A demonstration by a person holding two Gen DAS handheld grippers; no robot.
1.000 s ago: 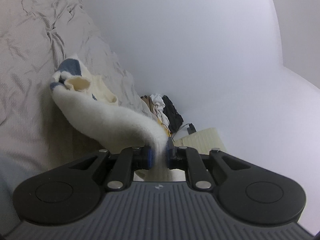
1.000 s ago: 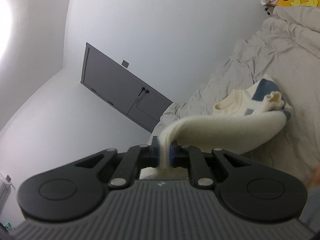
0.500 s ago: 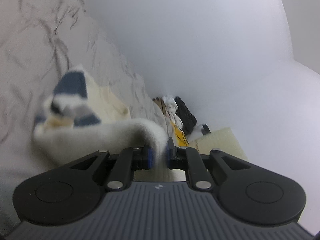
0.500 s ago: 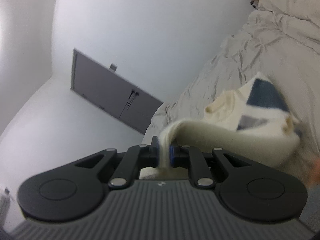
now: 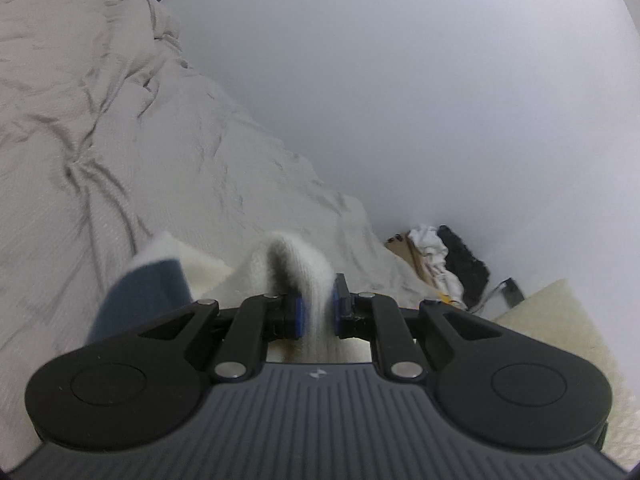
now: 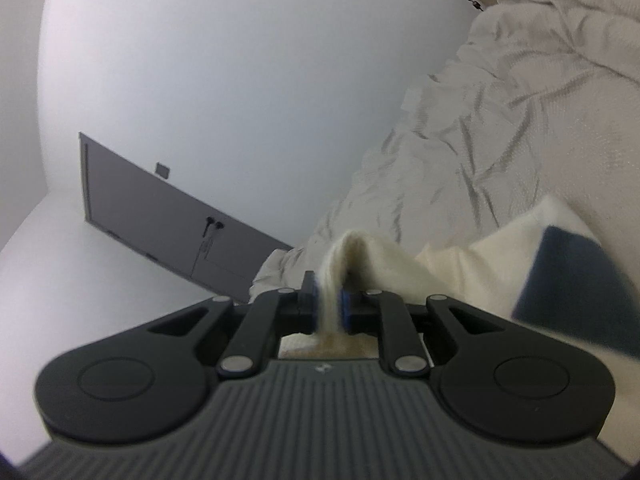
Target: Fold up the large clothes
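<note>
The left hand-held gripper [image 5: 316, 312] pointed toward 12 o'clock in its own wrist view, its black body filling the lower frame. Its blue-padded fingers [image 5: 297, 316] stood close together, clamped on a fold of cream knit fabric [image 5: 296, 264]. The right hand-held gripper [image 6: 330, 306] likewise pointed to 12 o'clock, its blue pads [image 6: 346, 307] drawn in tight on a thinner bunch of the same fabric, which trailed off toward 3 o'clock.

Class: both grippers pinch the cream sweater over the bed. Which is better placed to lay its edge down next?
Neither clearly: left gripper and right gripper each clamp the cream sweater above the bedspread; probably both lower together.
</note>
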